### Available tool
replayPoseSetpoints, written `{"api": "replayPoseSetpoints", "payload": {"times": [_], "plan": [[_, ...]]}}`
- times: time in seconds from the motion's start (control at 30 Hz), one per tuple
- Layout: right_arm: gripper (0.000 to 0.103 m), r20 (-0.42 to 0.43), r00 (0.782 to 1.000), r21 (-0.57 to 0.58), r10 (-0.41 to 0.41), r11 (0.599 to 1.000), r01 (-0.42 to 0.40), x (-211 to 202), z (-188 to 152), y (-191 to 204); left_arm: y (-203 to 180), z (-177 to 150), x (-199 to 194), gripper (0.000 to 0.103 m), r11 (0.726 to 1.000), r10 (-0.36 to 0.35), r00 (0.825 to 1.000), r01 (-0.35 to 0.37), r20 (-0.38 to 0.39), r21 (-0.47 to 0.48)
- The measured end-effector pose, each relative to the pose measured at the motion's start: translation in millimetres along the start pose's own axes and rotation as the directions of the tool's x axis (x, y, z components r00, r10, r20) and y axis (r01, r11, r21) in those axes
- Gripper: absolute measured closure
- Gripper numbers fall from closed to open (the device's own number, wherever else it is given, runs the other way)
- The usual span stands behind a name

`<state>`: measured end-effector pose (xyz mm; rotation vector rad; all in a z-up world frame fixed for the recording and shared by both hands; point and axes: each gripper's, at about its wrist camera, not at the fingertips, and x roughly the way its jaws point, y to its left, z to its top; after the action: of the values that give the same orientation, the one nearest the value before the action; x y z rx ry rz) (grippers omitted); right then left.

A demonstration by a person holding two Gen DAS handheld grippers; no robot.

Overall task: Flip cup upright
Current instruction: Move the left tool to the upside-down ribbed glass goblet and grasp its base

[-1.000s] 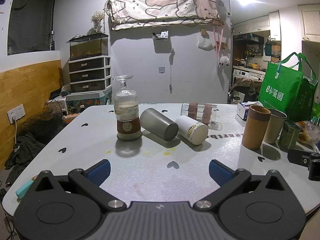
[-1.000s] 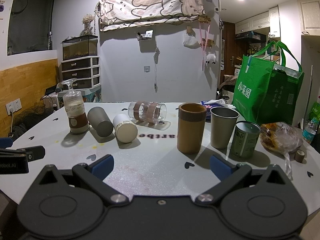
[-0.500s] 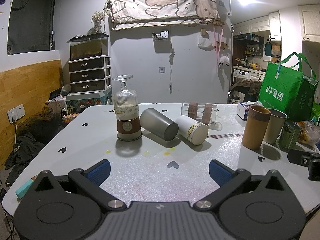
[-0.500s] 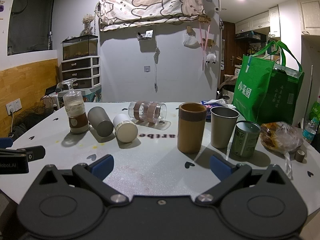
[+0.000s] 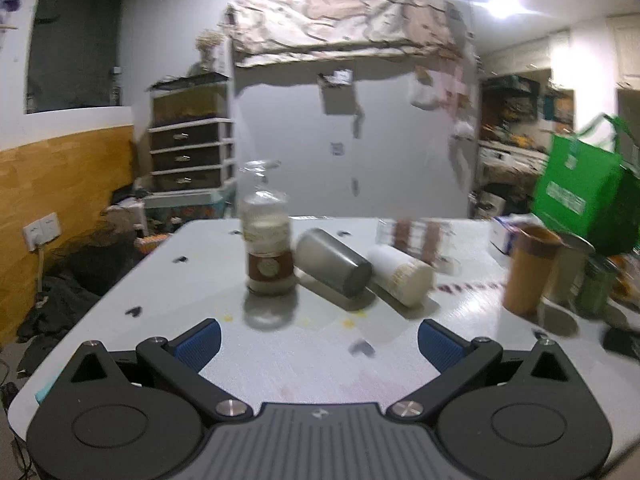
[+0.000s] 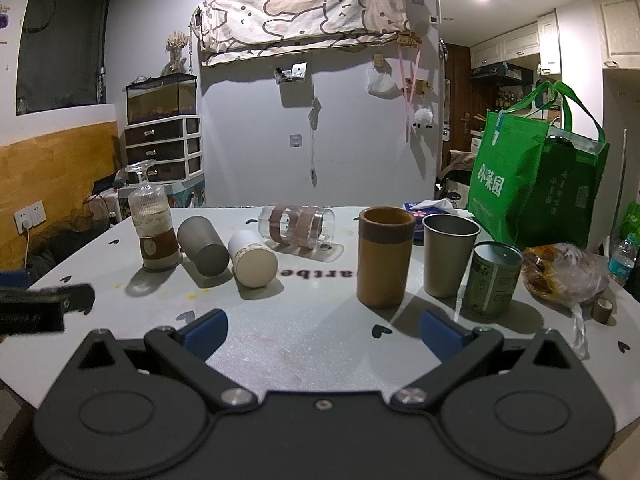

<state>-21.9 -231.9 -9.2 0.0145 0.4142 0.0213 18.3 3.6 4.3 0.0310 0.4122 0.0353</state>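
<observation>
Three cups lie on their sides toward the far left part of the worktop [image 6: 320, 332]: a grey metal cup [image 6: 203, 246], a white cup [image 6: 253, 258] just beside it on its right, and a clear glass with brown bands [image 6: 297, 225] further back near the far edge. In the left wrist view the grey metal cup [image 5: 334, 266] and the white cup [image 5: 400, 276] appear blurred, their closed bases turned toward the camera. Just left of the grey cup stands a ribbed glass bottle [image 6: 154, 229] with a brown band, and on top of it rests an upturned stemmed glass [image 6: 140, 172].

Toward the right side stand a tall brown cup [image 6: 385, 255], a steel tumbler [image 6: 450, 254] and a green tin [image 6: 495, 278], all upright and close together. Behind them sits a green shopping bag [image 6: 532, 184] near the far right corner, with a plastic-wrapped bundle [image 6: 564, 270] at the right edge and a tissue pack [image 6: 424, 210] behind the tumbler.

Both tools hover at the near edge with nothing between their blue pads. The left gripper [image 5: 319, 340] has its fingers spread wide, and the right gripper [image 6: 322, 330] likewise stands wide apart. Part of the left tool shows as a dark bar [image 6: 44, 306] at the left edge of the right wrist view.
</observation>
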Motion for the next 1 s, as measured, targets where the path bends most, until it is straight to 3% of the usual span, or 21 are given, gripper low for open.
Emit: {"api": "replayPoseSetpoints", "payload": {"times": [0.4,0.73,1.0], "plan": [[0.0,0.018,0.998,0.02,0.06,0.998,-0.06,2,-6,-1,29,46,81,0.005,0.994,0.064,0.993,-0.055,0.095,-0.089],[0.0,-0.003,0.997,0.016,0.074,0.997,-0.074,12,-20,-4,54,53,178,0.015,0.988,0.098,0.99,-0.085,0.097,-0.129],[0.0,-0.048,0.995,0.024,0.09,0.996,-0.089,30,-35,-7,60,78,209,0.015,0.99,0.113,0.976,-0.095,0.188,-0.101]]}}
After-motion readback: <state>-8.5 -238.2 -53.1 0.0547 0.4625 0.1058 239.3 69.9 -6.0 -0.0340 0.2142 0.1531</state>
